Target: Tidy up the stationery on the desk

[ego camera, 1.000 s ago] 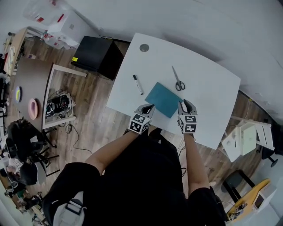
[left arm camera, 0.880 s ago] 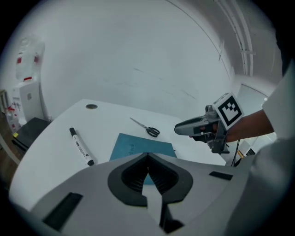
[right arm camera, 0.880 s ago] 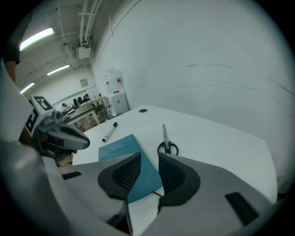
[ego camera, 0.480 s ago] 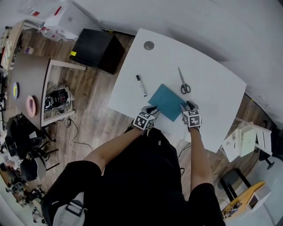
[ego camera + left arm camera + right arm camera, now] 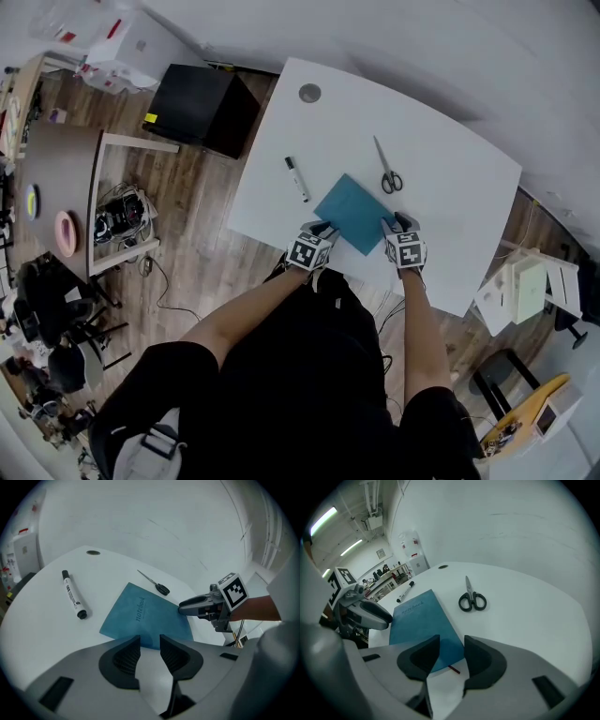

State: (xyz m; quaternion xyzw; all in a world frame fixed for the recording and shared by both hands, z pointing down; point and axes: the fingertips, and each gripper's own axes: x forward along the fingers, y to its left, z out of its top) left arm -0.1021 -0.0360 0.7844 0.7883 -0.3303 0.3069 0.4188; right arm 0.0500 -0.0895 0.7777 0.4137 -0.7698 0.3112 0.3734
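A blue notebook lies flat on the white desk, near its front edge. My left gripper is at the notebook's near left corner and my right gripper at its near right corner. Both sets of jaws have just been opening and stand open. In the left gripper view the notebook ends right at my left gripper, unpinched. In the right gripper view the notebook reaches into the gap of my right gripper, untouched by the pads. Black-handled scissors and a marker lie beyond.
A round cable hole sits at the desk's far corner. A black cabinet stands on the wooden floor left of the desk, and a white shelf unit to its right. A thin red ribbon pokes from the notebook's near edge.
Both grippers have come down to the desk at the notebook's near corners, and their jaws have opened off it. The notebook now lies flat. Scissors and marker have not moved.
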